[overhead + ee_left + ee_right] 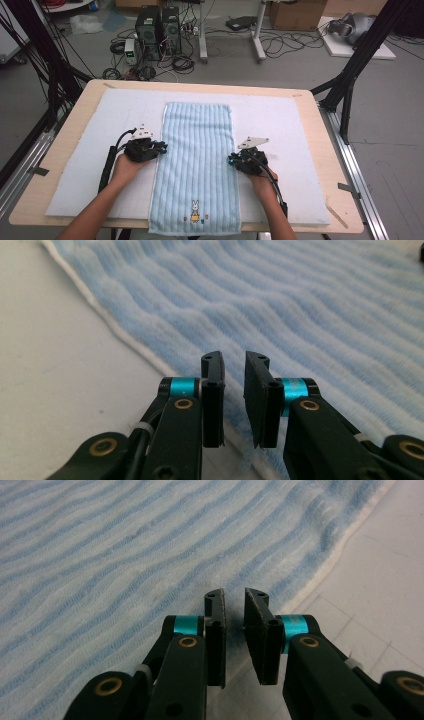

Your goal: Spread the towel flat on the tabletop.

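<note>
While the towel (196, 165) lies flat along the middle of the white mat (75, 165), its near end at the table's (60, 145) front edge, the left gripper (161, 148) sits at its left edge and the right gripper (233, 161) at its right edge. Each gripper's jaws stand a narrow gap apart over the hem, holding nothing.

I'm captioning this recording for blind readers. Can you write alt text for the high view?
A person's two hands each hold a black gripper, the left gripper and right gripper, at the long edges of a blue striped towel lying flat on a white mat on a wooden table.
</note>
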`<state>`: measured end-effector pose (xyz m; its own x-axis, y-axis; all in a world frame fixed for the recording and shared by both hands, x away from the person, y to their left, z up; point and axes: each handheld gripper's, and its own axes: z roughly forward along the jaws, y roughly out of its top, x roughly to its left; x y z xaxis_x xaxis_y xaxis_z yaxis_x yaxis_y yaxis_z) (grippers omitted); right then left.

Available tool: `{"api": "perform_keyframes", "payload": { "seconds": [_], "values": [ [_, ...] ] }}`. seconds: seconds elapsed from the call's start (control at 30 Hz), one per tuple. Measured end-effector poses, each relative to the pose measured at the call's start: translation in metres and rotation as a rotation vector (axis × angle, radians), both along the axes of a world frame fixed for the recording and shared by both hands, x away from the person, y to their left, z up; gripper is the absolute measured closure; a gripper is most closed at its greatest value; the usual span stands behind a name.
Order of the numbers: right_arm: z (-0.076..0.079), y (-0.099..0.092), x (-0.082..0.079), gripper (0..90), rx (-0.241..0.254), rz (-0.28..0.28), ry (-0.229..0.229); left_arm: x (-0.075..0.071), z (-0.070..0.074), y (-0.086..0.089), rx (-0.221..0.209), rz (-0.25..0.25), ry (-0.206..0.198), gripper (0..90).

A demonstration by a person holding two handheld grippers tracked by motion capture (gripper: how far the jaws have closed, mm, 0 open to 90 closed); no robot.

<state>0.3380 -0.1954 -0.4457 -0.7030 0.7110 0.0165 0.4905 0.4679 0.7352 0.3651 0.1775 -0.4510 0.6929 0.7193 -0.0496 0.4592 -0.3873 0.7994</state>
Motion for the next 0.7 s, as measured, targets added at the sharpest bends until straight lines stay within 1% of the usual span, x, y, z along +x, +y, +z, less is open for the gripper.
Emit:
{"api": "perform_keyframes", "payload": {
  "seconds": [0.1,0.13,0.2,0.27,0.3,0.33,0.37,0.4,0.43,0.47,0.5,0.53,0.57,0.6,0.63,0.67,0.7],
  "values": [
    [0.001,0.001,-0.003,81.3,-0.008,0.005,0.01,-0.007,0.0,-0.004,0.056,-0.014,-0.046,83.5],
    [0.001,0.001,-0.003,83.3,-0.013,0.011,0.012,-0.009,0.0,-0.005,0.065,-0.019,-0.053,85.3],
    [0.003,0.002,-0.006,85.4,-0.034,0.024,0.017,-0.014,0.0,-0.004,0.072,-0.017,-0.062,87.0],
    [0.005,0.003,-0.008,85.6,-0.062,0.04,0.024,-0.018,0.0,-0.003,0.086,-0.028,-0.072,87.5],
    [0.006,0.003,-0.01,85.5,-0.072,0.046,0.024,-0.02,0.001,-0.003,0.095,-0.043,-0.07,87.6],
    [0.007,0.003,-0.012,84.7,-0.086,0.054,0.018,-0.02,0.002,-0.002,0.095,-0.048,-0.069,87.6],
    [0.007,0.003,-0.012,82.1,-0.087,0.054,0.014,-0.02,0.002,-0.001,0.093,-0.052,-0.066,87.4],
    [0.007,0.002,-0.013,77.4,-0.084,0.049,0.014,-0.019,0.002,0.001,0.085,-0.047,-0.06,85.9],
    [0.007,0.0,-0.013,70.3,-0.073,0.047,0.018,-0.017,0.002,0.002,0.075,-0.028,-0.061,80.6],
    [0.008,-0.002,-0.013,68.8,-0.063,0.041,0.015,-0.015,0.002,0.006,0.057,0.008,-0.063,72.9],
    [0.009,-0.004,-0.014,69.0,-0.049,0.035,-0.016,-0.014,0.003,0.008,0.041,0.028,-0.061,63.1],
    [0.011,-0.006,-0.015,68.6,-0.044,0.032,-0.041,-0.012,0.003,0.013,0.003,0.049,-0.061,58.4],
    [0.013,-0.009,-0.016,66.5,-0.024,0.02,-0.063,-0.011,0.004,0.016,-0.04,0.066,-0.072,54.4],
    [0.016,-0.012,-0.017,62.7,0.001,0.005,-0.077,-0.009,0.006,0.021,-0.091,0.079,-0.091,47.9],
    [0.019,-0.017,-0.018,58.4,0.027,-0.014,-0.103,-0.008,0.007,0.024,-0.124,0.075,-0.103,43.6],
    [0.021,-0.019,-0.019,53.3,0.043,-0.033,-0.119,-0.008,0.009,0.028,-0.172,0.07,-0.12,43.1],
    [0.024,-0.024,-0.019,46.7,0.058,-0.055,-0.141,-0.008,0.011,0.03,-0.199,0.074,-0.14,41.8]
  ]
}}
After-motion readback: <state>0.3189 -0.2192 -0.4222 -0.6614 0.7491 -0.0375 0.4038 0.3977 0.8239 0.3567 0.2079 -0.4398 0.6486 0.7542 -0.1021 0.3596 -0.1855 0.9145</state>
